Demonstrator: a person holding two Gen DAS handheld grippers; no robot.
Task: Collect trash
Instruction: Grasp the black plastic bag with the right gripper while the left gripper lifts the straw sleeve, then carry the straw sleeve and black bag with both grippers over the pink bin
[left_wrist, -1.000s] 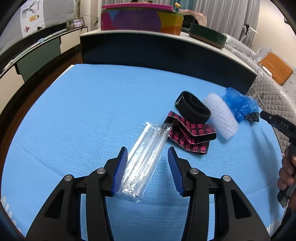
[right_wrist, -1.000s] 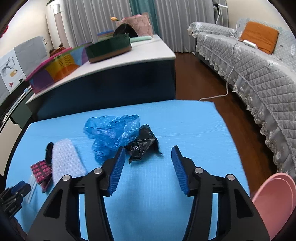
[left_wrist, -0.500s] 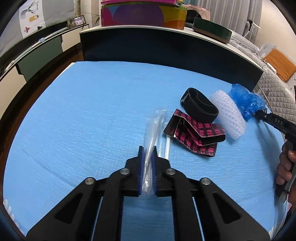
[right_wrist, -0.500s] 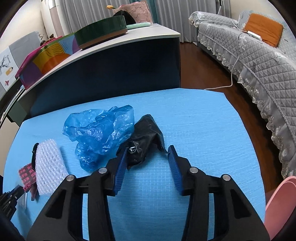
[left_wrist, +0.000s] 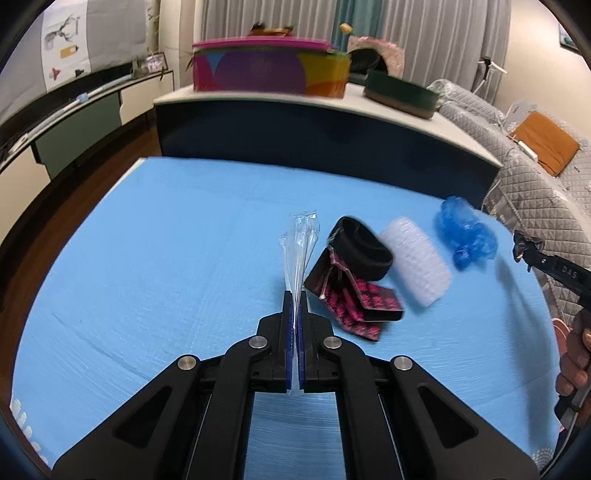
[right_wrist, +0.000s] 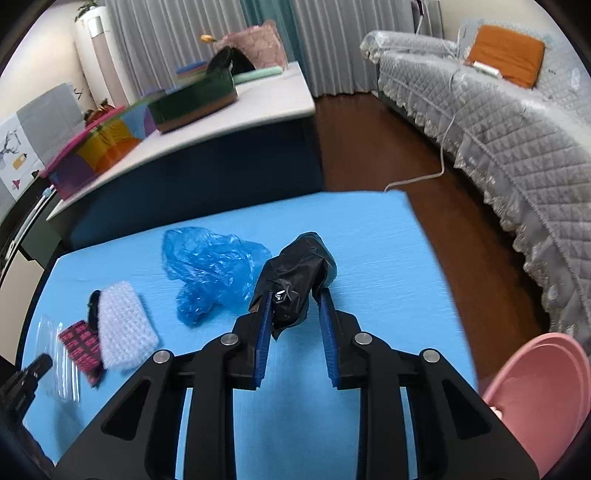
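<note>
Blue cloth-covered bench (left_wrist: 147, 258) filling the lower half of both views. Grey quilted sofa (right_wrist: 517, 147) along the right side of the right wrist view; pink round plastic basin (right_wrist: 546, 387) at its lower right corner.

Left hand-held gripper (left_wrist: 294, 306), lower centre of the left wrist view: jaws fully closed, clamping the clear crinkled plastic sleeve (left_wrist: 299, 240), which stands up from between the blue pads toward frame centre. Same sleeve also at the lower left of the right wrist view.

Right hand-held gripper (right_wrist: 295, 310), lower centre of the right wrist view: jaws just been closing, both pads pressed against the crumpled black plastic bag (right_wrist: 295, 280). Bag held between the pads, its bulk projecting above the fingertips.

Remaining trash on the bench, largest first:
- Crumpled blue plastic bag (right_wrist: 210, 266), just left of the black bag.
- White bubble-wrap piece (left_wrist: 417, 266), right of centre in the left wrist view.
- Black looped fabric band (left_wrist: 362, 247), touching the wrapper below it.
- Pink-and-black patterned folded wrapper (left_wrist: 354, 299), just right of the left gripper's pads.
</note>
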